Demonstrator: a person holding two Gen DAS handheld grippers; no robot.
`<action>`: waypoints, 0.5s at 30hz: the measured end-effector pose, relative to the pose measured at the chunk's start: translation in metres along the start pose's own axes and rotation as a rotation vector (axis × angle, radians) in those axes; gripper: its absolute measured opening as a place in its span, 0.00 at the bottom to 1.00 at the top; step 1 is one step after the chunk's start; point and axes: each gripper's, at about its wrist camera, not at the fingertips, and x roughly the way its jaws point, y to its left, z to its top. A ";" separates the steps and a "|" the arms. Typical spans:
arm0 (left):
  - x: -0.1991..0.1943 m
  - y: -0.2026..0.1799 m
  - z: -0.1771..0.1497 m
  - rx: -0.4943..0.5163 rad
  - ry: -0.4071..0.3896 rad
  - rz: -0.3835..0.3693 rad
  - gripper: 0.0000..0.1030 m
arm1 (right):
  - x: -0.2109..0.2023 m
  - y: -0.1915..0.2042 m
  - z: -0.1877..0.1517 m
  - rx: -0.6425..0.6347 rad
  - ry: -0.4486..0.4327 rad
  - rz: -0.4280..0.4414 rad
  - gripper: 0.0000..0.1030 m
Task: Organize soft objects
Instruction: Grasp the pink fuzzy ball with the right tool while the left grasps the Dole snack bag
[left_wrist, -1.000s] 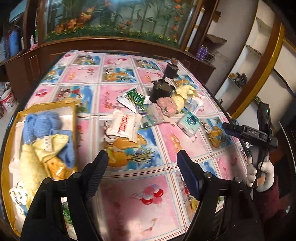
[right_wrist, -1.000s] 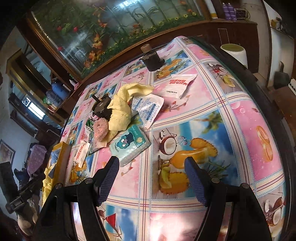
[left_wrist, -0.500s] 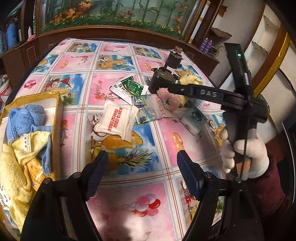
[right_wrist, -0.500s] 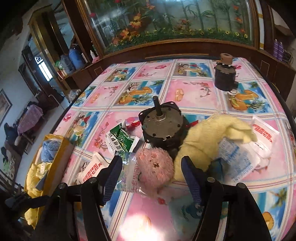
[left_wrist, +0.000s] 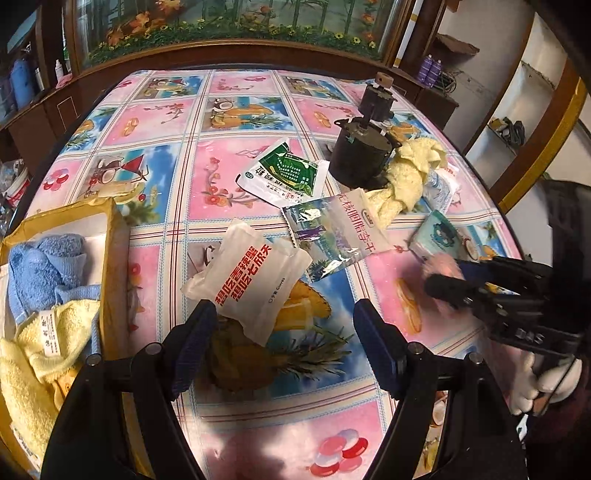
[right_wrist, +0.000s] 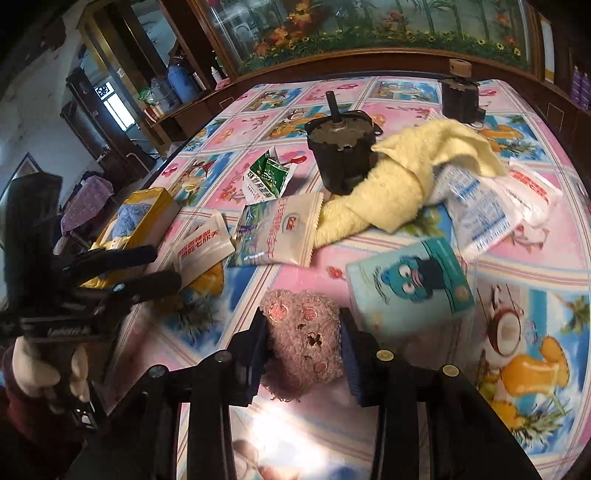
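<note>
Inside box (left_wrist: 114, 258), 2 towels (left_wrist: 44, 295)

The bench (left_wrist: 236, 92) wears a cloth of pink and blue squares printed with fruit and drinks, ruled in red lines. The puff (right_wrist: 304, 339) is dusty pink with red dots. One towel (right_wrist: 406, 184) is pale yellow; the box (left_wrist: 114, 258) is gold, with blue and yellow towels inside. One packet (left_wrist: 288, 175) is green and white, another (right_wrist: 410, 284) pale teal with a blue cartoon cat. The fingers (left_wrist: 373, 350) carry dark blue pads.
</note>
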 end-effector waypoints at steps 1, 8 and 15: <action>0.003 -0.003 0.002 0.007 0.002 -0.006 0.74 | -0.006 -0.007 -0.007 0.016 -0.014 0.008 0.37; 0.022 -0.065 0.027 0.339 -0.063 -0.042 0.74 | -0.024 -0.050 -0.026 0.157 -0.103 0.074 0.40; 0.082 -0.090 0.061 0.506 0.058 0.028 0.77 | -0.026 -0.071 -0.026 0.233 -0.132 0.144 0.40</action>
